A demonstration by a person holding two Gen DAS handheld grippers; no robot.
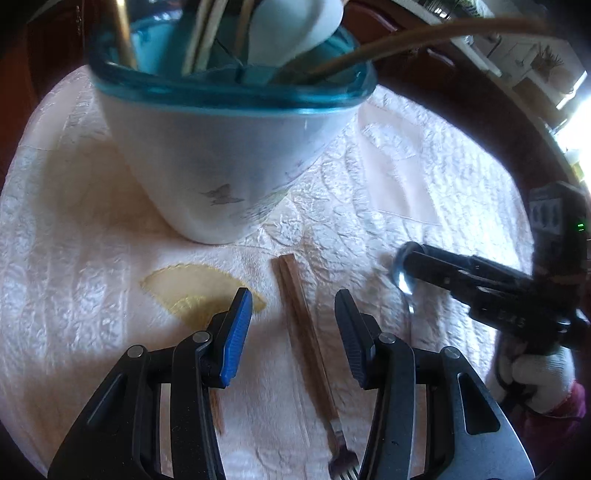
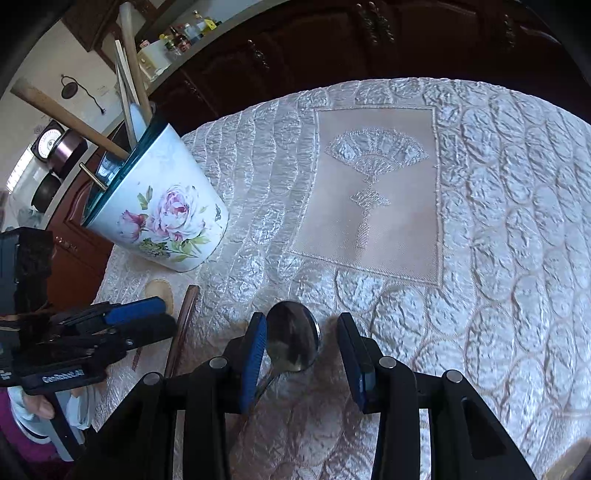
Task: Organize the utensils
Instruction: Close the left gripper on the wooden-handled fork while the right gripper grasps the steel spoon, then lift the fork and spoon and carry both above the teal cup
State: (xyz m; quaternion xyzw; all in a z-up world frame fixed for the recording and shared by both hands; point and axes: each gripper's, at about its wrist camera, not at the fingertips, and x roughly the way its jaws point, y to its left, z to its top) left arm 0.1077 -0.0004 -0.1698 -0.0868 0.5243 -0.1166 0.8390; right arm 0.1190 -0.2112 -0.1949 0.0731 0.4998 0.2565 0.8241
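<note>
A white flowered cup (image 2: 159,206) with a blue rim (image 1: 236,98) stands on the quilted cloth. It holds several wooden utensils and a white ceramic spoon (image 1: 295,29). A wooden-handled fork (image 1: 301,325) lies flat in front of the cup, handle end toward it. My left gripper (image 1: 293,325) is open just above the fork, with the handle lying between its fingers. A metal spoon (image 2: 293,339) lies to the right of the fork. My right gripper (image 2: 303,350) is open, and the spoon's bowl sits between its pads without being pinched. In the right wrist view the left gripper (image 2: 162,319) is at the left.
Pale quilted cloth covers the round table; an embroidered fan panel (image 2: 373,192) lies beyond the spoon, and a small yellow fan patch (image 1: 192,291) sits left of the fork. Dark wooden cabinets (image 2: 332,40) stand past the table's far edge. A gloved hand (image 1: 535,373) holds the right gripper.
</note>
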